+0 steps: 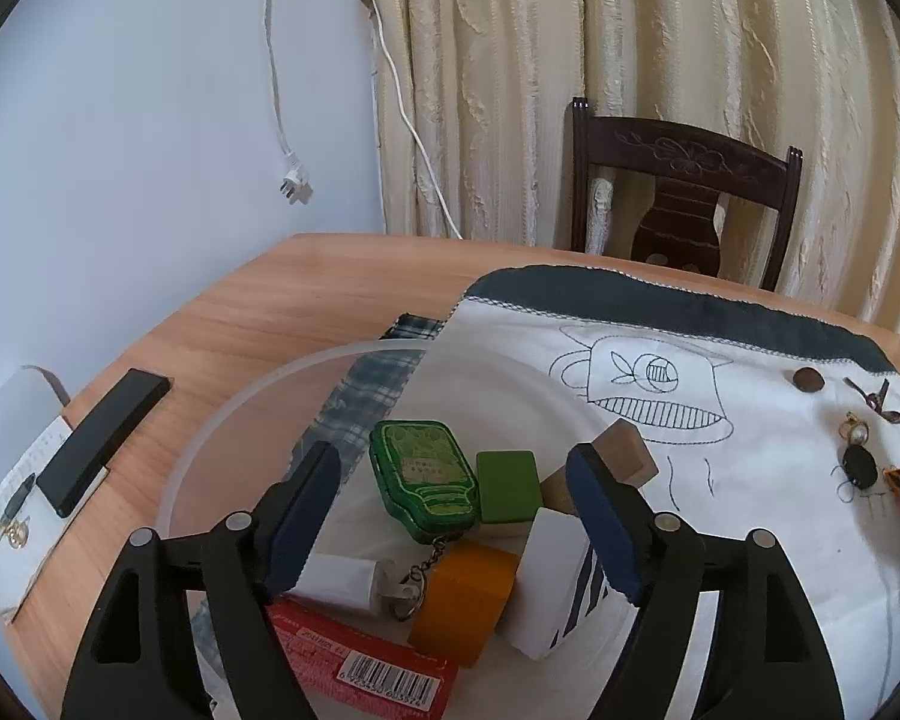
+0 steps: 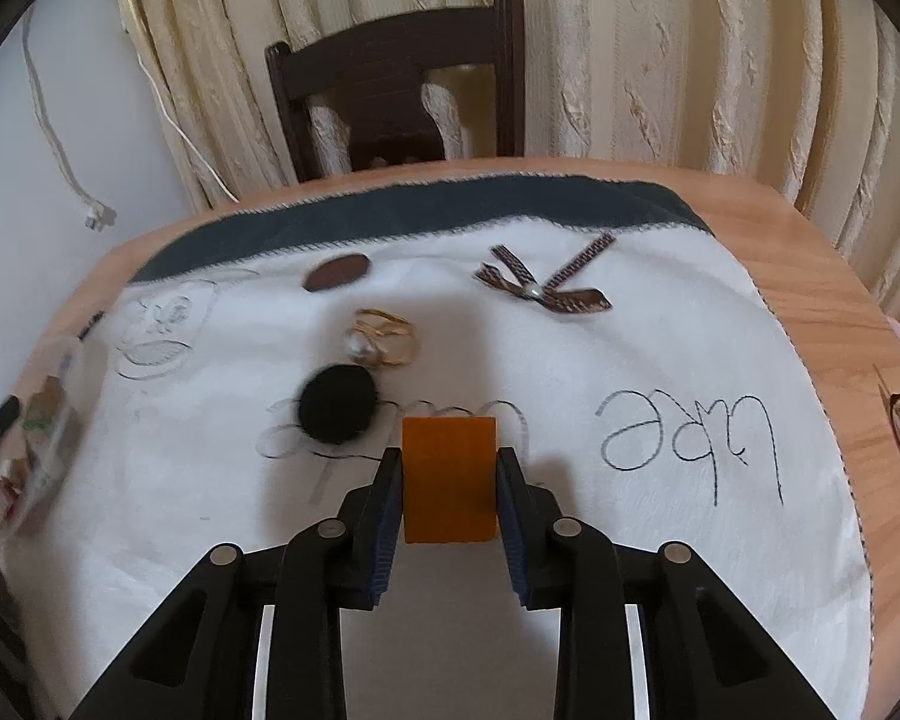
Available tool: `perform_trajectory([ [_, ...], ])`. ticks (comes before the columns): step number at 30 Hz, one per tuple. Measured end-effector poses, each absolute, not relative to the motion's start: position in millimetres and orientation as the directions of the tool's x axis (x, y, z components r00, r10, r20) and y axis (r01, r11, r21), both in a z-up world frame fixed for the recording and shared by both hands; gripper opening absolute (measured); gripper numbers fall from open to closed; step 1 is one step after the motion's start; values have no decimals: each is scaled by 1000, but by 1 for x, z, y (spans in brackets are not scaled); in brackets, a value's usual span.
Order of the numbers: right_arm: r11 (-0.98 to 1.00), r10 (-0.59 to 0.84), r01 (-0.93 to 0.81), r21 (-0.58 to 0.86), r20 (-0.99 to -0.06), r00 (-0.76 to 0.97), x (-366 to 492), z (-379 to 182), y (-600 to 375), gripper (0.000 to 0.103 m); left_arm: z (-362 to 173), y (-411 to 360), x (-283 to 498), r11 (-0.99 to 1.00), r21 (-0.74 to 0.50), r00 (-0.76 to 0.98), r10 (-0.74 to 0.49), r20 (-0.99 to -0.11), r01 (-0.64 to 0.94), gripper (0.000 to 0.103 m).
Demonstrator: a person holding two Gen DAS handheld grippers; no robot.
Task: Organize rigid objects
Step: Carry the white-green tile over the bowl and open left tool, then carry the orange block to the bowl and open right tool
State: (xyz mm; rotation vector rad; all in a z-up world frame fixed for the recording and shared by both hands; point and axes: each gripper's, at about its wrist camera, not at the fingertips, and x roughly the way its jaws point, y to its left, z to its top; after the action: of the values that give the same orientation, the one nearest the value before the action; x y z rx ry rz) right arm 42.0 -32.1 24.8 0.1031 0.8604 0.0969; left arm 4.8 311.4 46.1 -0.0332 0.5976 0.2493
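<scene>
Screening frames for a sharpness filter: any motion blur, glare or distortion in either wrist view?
Left wrist view: sharp throughout; the barcode on the red pack is crisp, and the frosted bowl rim looks hazy only because it is translucent. Right wrist view: the orange block between the jaws is sharp, but the black pom-pom and left edge are smeared. Both: fisheye bending, dark corners, no harsh glare.

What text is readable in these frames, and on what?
"ubc", upside down: black stitching on the white embroidered cloth.
Barcode digits on the red flat box in the clear plastic bowl: too small to read reliably.
Embossed lettering on the green metal keychain tin: illegible.
</scene>
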Motion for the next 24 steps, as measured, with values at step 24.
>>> perform_trajectory([
  [24, 908, 399, -368, 202, -683, 611, 29, 68, 116, 32, 44, 311, -2, 972, 43, 811, 216, -544, -230, 81],
])
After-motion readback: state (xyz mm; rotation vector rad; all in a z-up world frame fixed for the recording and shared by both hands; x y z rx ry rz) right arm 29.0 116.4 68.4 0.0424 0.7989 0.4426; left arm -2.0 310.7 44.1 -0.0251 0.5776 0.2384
